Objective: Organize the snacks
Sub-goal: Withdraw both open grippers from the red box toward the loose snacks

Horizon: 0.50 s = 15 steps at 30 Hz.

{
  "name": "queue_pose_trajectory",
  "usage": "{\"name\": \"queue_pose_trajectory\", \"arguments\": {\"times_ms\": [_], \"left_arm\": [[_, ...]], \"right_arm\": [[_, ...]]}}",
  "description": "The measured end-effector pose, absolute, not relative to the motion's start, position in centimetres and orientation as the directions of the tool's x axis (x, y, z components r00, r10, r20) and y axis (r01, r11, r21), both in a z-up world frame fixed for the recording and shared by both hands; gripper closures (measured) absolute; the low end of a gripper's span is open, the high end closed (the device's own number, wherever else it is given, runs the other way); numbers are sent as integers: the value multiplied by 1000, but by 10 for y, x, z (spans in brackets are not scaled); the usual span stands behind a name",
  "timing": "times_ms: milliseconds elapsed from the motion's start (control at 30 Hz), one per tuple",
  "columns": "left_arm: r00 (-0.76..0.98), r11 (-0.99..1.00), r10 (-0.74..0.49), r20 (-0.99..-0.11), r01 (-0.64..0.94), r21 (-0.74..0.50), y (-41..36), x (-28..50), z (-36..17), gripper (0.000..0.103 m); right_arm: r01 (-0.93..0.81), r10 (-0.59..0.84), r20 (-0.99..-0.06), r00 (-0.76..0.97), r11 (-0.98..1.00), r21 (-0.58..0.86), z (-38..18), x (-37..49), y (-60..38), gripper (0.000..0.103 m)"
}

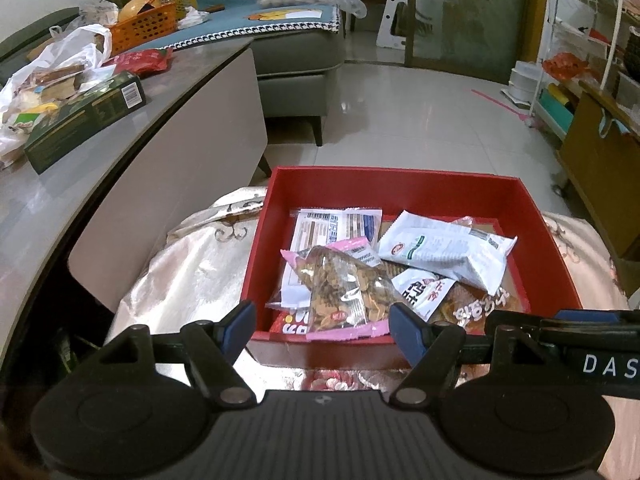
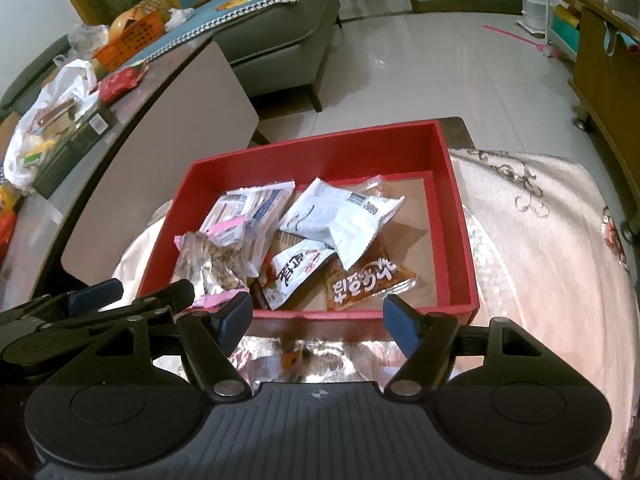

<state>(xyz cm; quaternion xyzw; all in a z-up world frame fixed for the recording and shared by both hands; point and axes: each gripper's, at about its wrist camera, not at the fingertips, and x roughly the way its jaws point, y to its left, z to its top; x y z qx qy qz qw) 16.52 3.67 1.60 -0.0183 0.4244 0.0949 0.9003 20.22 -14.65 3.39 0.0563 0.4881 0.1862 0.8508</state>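
A red box (image 1: 400, 186) (image 2: 320, 148) stands on a shiny embroidered cloth and holds several snack packets. A clear bag with pink edges (image 1: 344, 292) (image 2: 216, 260) leans in its near left corner. White packets (image 1: 448, 248) (image 2: 344, 216) and an orange packet (image 1: 480, 308) (image 2: 368, 280) lie beside it. My left gripper (image 1: 322, 320) hovers open at the near wall, the pink-edged bag just past its tips and not pressed. One of its blue pads (image 2: 96, 292) shows in the right wrist view. My right gripper (image 2: 318, 318) stands open at the near wall, nothing between its fingers.
A grey table at the left carries a dark green box (image 1: 84, 120), a white plastic bag of snacks (image 1: 52, 76), a red packet (image 1: 144, 60) and an orange basket (image 1: 144, 28). A grey sofa (image 1: 296, 60) stands behind it, a wooden cabinet (image 1: 600, 168) at the right.
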Motion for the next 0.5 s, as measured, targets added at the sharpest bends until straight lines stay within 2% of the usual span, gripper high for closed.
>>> {"name": "queue_pose_trajectory", "arguments": {"times_ms": [500], "left_arm": [[581, 986, 136, -803, -158, 52, 38, 131, 7, 36]], "right_arm": [[-272, 367, -836, 407, 923, 273, 26, 170, -146, 24]]}}
